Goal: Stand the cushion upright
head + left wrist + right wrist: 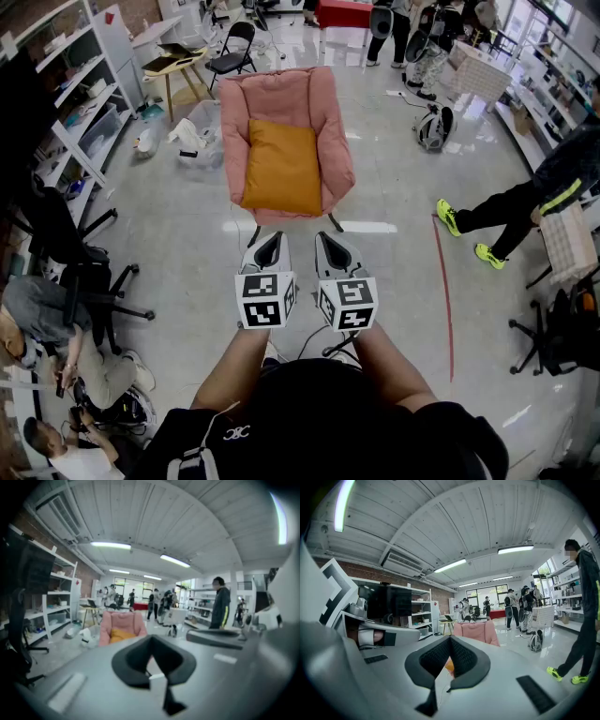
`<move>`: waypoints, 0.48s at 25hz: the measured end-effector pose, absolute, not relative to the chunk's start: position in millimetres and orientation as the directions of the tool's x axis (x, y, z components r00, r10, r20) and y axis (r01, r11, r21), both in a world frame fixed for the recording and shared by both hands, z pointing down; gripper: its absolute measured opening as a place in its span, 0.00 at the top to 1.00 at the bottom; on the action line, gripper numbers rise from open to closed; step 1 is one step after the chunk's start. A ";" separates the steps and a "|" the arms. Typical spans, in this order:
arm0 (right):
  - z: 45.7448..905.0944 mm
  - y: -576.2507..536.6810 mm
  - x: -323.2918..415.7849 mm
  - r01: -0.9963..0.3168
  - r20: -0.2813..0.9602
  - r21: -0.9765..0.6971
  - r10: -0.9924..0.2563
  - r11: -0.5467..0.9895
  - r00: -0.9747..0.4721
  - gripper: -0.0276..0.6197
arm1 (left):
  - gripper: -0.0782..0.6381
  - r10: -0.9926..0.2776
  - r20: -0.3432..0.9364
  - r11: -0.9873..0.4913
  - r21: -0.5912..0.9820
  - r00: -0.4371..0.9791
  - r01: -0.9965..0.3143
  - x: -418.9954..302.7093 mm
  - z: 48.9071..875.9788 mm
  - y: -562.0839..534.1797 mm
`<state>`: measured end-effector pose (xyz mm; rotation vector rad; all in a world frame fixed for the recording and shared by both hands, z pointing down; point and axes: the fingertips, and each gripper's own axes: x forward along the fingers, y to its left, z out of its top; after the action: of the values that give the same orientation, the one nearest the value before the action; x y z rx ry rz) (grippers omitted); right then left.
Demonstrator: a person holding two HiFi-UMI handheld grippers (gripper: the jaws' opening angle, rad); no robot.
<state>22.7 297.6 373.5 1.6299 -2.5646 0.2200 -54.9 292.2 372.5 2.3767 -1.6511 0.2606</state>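
Ahead, orange cushion [281, 167] reclined on pink armchair [279, 96], long axis front-to-back — left gripper [270, 242] and right gripper [331, 242] closed, empty.

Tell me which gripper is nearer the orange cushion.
Left, narrowly. The left gripper faces the near edge of the orange cushion; the right gripper sits off its right corner, both short of it.

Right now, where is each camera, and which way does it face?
Head view: head-mounted, steeply down at a pink padded armchair holding an orange square cushion; left claw, right claw, forearms show.
Left gripper view: on left claw, past its jaws toward the armchair.
Right gripper view: on right claw, same way.
Shared: the armchair.
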 end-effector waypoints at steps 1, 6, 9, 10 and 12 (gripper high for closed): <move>375.4 298.4 20.4 -0.905 0.161 -0.070 -0.890 0.420 -0.426 0.96 | 0.89 -0.892 0.276 -0.344 0.096 0.357 -0.934 -54.8 373.5 293.1; 378.2 299.9 12.5 -0.907 0.153 -0.083 -0.894 0.412 -0.421 0.96 | 0.89 -0.880 0.280 -0.366 0.113 0.383 -0.924 -57.0 379.0 296.8; 377.0 298.4 6.3 -0.914 0.150 -0.078 -0.902 0.398 -0.406 0.96 | 0.89 -0.878 0.282 -0.366 0.122 0.386 -0.923 -64.3 380.0 295.9; 377.5 298.0 3.1 -0.916 0.153 -0.074 -0.903 0.395 -0.402 0.96 | 0.89 -0.878 0.282 -0.368 0.124 0.388 -0.922 -67.4 380.0 295.3; 380.4 298.2 -3.4 -0.918 0.165 -0.067 -0.903 0.390 -0.396 0.96 | 0.89 -0.875 0.282 -0.373 0.122 0.392 -0.920 -72.6 380.4 294.9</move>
<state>-3.4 298.2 380.4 1.6662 -2.5329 0.2243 -72.6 294.9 380.4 2.3939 -1.5819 0.2469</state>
